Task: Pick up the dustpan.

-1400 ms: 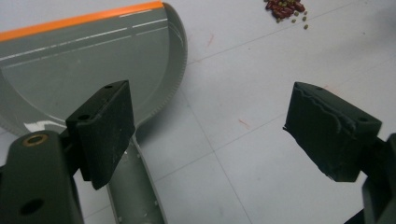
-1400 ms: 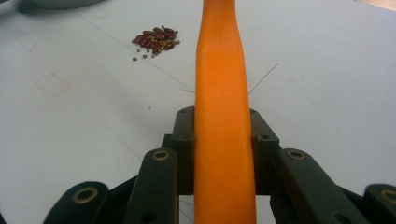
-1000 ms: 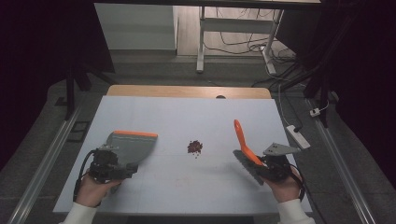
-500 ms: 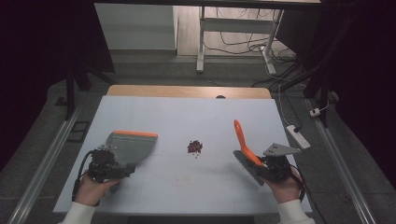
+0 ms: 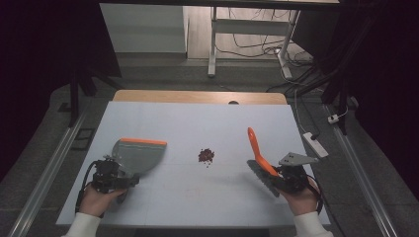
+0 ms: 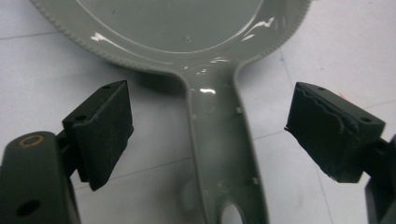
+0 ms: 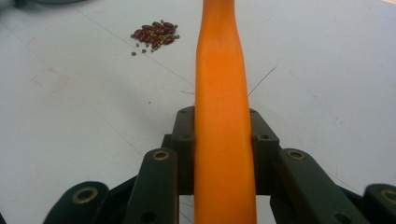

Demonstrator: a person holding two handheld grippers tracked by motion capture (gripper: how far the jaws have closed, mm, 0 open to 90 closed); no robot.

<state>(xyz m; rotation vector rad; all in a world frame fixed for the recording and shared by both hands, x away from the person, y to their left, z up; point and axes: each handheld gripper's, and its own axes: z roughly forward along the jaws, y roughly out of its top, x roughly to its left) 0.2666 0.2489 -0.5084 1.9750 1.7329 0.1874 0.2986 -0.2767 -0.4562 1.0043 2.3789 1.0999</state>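
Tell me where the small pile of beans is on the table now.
In the high view, the beans lie near the table's middle, between the grey dustpan on the left and the orange brush on the right, touching neither.

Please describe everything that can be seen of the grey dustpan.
The dustpan is glossy grey plastic with an orange strip along its front lip and a ribbed rear rim. It lies flat on the table's left side, lip pointing away from the person. Its handle, with a hanging hole at the end, runs between the open jaws of the left gripper, which do not touch it.
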